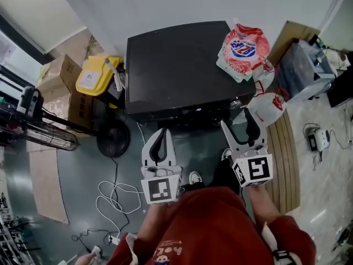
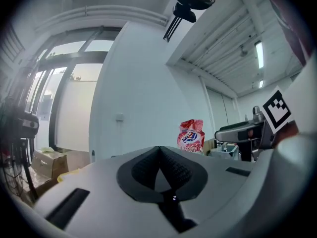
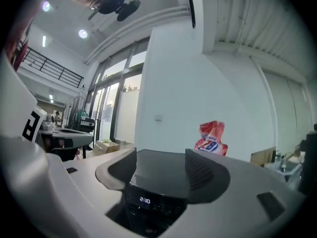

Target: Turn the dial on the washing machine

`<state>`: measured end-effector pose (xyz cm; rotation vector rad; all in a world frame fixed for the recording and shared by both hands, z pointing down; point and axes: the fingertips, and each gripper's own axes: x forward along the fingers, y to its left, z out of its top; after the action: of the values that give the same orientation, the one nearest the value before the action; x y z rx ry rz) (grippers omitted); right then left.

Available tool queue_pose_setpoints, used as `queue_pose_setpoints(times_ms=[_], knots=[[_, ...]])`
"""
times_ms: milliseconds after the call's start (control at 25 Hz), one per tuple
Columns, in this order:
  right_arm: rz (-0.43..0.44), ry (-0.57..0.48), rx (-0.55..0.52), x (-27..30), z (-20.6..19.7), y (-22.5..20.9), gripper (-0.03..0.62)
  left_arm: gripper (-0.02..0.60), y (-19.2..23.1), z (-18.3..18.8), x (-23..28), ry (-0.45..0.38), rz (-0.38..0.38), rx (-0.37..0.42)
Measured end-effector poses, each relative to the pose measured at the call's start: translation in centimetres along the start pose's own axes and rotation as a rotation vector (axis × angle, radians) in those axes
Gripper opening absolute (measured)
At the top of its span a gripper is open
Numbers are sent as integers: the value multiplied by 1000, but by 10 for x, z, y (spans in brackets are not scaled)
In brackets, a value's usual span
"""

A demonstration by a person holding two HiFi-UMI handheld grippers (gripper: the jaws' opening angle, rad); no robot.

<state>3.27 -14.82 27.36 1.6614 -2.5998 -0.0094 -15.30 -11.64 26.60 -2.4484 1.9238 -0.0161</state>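
The washing machine (image 1: 176, 65) is a black box seen from above, its dark front panel (image 1: 185, 115) facing me; I cannot make out the dial there. My left gripper (image 1: 160, 138) hangs in front of the panel's left half with its jaws shut and nothing in them; the tips meet in the left gripper view (image 2: 159, 150). My right gripper (image 1: 238, 123) is open, short of the machine's front right corner. In the right gripper view, my right gripper (image 3: 161, 165) frames the machine's top (image 3: 161, 172) and a lit display (image 3: 144, 200) reading 2:30.
A red and white bag (image 1: 242, 46) stands on the machine's back right corner. A yellow container (image 1: 96, 73) and cardboard boxes (image 1: 58, 73) sit to the left. A white bag (image 1: 270, 106) and wooden slats (image 1: 284, 164) lie on the right. White cables (image 1: 113, 197) trail across the floor.
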Motion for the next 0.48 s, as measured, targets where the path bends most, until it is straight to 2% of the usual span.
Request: queue_pose_setpoints(times_ms=[240, 360, 480], knots=[[-43, -153, -111, -11, 54, 4, 314, 9, -1, 42, -5, -94, 5, 52], [-54, -181, -161, -19, 64, 1, 310, 9, -4, 53, -2, -135, 6, 81], [-50, -189, -176, -21, 64, -3, 310, 9, -9, 52, 3, -136, -5, 106]])
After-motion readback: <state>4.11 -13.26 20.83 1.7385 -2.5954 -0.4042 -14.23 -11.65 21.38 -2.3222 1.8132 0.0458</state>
